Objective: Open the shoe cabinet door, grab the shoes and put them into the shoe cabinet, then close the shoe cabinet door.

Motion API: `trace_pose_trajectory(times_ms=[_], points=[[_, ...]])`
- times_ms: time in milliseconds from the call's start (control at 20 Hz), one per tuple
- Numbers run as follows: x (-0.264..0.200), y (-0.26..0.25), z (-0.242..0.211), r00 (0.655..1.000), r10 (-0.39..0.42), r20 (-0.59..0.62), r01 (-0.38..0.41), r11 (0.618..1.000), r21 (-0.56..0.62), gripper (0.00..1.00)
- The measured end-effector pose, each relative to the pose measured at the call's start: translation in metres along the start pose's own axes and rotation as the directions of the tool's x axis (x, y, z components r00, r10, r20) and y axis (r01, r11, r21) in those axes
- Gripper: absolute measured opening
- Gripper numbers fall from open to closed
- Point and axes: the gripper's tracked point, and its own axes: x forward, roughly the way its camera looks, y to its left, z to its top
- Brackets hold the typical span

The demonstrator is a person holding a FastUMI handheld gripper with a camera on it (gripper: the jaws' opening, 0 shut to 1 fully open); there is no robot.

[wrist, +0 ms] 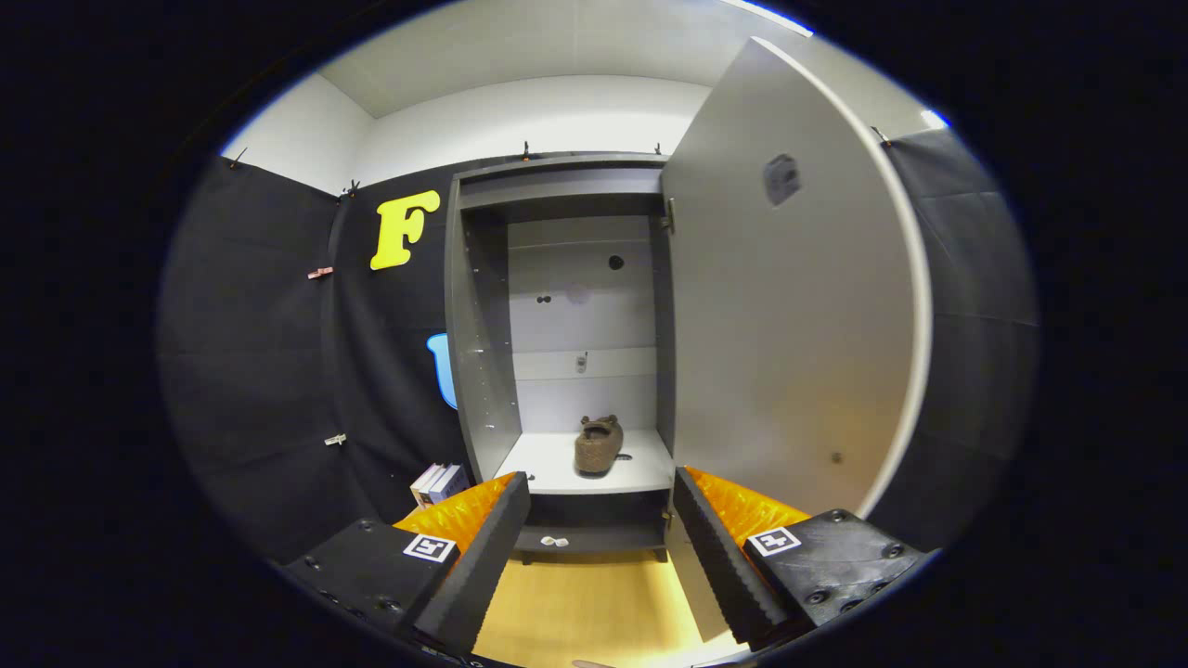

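Facing the cabinet: the gripper (pixel 601 547) looks straight into the open cabinet (pixel 483 325), held back from it and above the wooden floor (pixel 585 612).
Fingers: spread wide and released, with nothing between them; the gap frames the lower shelf and the base of the cabinet.
Shoe: one brown shoe (pixel 597 445) sits on the lower shelf (pixel 548 464), near the middle and towards the back panel, beyond the fingers and well apart from them. It rests flat, so it needs no further support.
Second shoe: none can be made out on the floor or near the fingers; whether another is due is not clear.
Door: the door (pixel 789 315) is hinged on the right side and swung fully outward, its inner face turned to the camera. It stands just beside the right finger, probably because that is the edge to be pushed.
Interior: the upper part is bare, with a few holes and fittings on the back panel; a small pale object (pixel 554 541) lies under the cabinet, too small to name.
Surroundings: some books (pixel 438 484) lean by the cabinet's left foot against the cloth wall.
Stage, as judged: door opened and shoe stored; closing the door seems to be what is left.
Next move calls for: bringing a finger behind the door's free edge and swinging it leftward without catching the shelf.
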Motion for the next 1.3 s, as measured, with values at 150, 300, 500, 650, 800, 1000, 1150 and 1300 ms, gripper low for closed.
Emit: trace_pose_trajectory(times_ms=[150, 300, 500, 650, 800, 1000, 1150, 1300], points=[[-0.029, -0.041, 0.005, 0.998, -0.051, 0.021, 0.051, 0.999, 0.005, 0.98], [-0.052, -0.086, 0.004, 0.992, -0.122, 0.016, 0.122, 0.993, -0.005, 0.98], [-0.070, -0.149, 0.011, 0.976, -0.215, 0.034, 0.215, 0.977, 0.011, 0.98], [-0.069, -0.184, 0.011, 0.966, -0.255, 0.046, 0.255, 0.967, 0.016, 0.98], [-0.070, -0.194, 0.023, 0.960, -0.275, 0.052, 0.275, 0.962, 0.005, 0.98], [-0.036, -0.213, 0.022, 0.966, -0.253, 0.053, 0.254, 0.967, -0.003, 0.98], [-0.008, -0.221, 0.017, 0.972, -0.227, 0.053, 0.229, 0.973, -0.016, 0.98], [0.022, -0.228, 0.014, 0.974, -0.219, 0.057, 0.221, 0.975, -0.014, 0.98]])
